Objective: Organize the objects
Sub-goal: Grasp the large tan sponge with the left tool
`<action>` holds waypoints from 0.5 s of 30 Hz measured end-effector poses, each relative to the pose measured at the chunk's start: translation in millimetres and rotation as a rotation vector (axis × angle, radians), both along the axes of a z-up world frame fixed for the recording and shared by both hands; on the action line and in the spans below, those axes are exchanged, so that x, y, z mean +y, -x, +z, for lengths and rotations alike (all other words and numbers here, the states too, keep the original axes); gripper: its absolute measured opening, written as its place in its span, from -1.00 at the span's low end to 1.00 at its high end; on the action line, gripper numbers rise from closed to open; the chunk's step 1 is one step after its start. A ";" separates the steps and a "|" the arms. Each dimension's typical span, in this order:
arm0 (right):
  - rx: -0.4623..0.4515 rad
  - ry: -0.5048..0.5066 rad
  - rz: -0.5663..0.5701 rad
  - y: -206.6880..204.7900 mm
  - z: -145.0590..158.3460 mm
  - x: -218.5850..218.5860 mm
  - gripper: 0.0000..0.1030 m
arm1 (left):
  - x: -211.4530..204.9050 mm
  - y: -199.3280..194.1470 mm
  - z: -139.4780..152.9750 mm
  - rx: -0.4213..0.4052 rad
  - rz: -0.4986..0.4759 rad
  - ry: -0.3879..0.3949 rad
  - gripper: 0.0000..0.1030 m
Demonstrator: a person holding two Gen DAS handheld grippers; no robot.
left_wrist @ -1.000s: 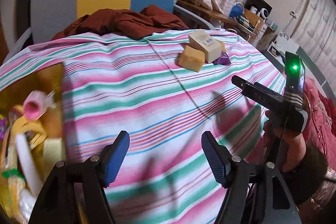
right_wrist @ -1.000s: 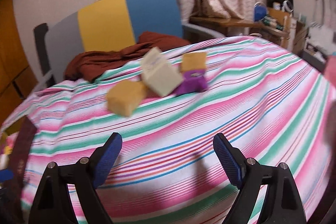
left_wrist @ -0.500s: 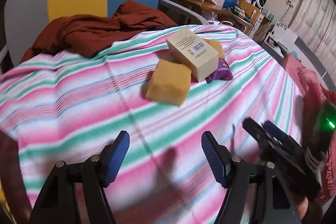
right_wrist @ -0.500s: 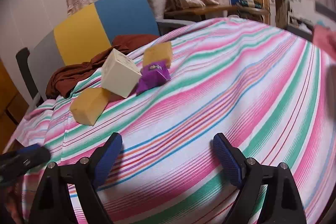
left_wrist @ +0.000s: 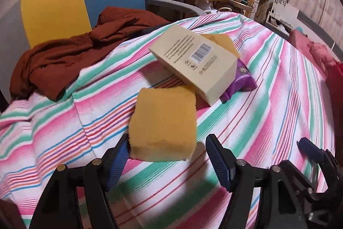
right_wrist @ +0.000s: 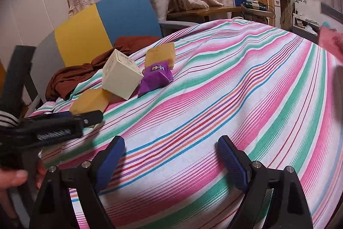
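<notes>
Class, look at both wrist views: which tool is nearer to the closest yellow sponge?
Left. The left tool straddles the sponge, closing but not yet gripping. The right tool hangs over bare striped cloth, off to the side.

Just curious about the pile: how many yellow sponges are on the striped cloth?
2. One sponge lies nearest, between the left gripper's closing fingers; the other sponge sits behind the purple packet. The box might hide more.

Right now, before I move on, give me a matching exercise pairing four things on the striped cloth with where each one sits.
Things:
1. near yellow sponge block
2. cream cardboard box
3. purple foil packet
4. rust-brown crumpled cloth

Places:
A. at the chair
B. between the closing left gripper's fingers
C. against the far yellow sponge
D. leaning tilted on other items

Pairs: 1-B, 2-D, 3-C, 4-A
</notes>
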State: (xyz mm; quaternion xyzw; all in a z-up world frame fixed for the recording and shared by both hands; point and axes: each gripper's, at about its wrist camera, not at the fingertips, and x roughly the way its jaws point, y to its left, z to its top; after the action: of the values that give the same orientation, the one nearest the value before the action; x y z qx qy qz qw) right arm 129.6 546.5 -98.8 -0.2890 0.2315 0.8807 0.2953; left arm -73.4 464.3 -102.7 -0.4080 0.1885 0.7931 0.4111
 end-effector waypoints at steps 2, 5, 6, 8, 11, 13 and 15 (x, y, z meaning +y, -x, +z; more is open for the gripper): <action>-0.001 -0.001 0.000 0.0 -0.1 -0.1 0.74 | -4.6 2.6 0.0 0.003 0.022 -0.019 0.11; -0.003 -0.002 -0.001 1.4 -0.7 -0.2 0.74 | -13.0 6.0 1.7 -0.014 0.035 -0.057 0.05; -0.006 -0.003 -0.002 2.2 -0.9 -0.5 0.74 | -17.8 5.6 1.1 -0.003 0.046 -0.058 0.05; -0.012 -0.007 -0.002 2.9 -1.0 -0.5 0.74 | -24.8 2.2 1.1 0.017 0.064 -0.059 0.04; -0.020 -0.013 -0.003 3.4 -0.8 -1.1 0.74 | -42.6 -3.9 1.5 0.038 0.103 -0.067 0.04; -0.025 -0.016 -0.004 3.3 -0.8 -1.4 0.74 | -55.5 -7.5 2.2 0.045 0.132 -0.077 0.04; -0.031 -0.018 -0.004 3.6 -0.7 -1.6 0.74 | -68.7 -11.8 2.1 0.050 0.149 -0.088 0.04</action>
State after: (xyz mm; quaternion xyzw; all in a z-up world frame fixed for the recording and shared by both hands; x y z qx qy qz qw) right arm 126.0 544.9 -99.5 -0.2995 0.2195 0.8776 0.3032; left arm -61.6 395.6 -100.5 -0.3823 0.1328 0.8390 0.3637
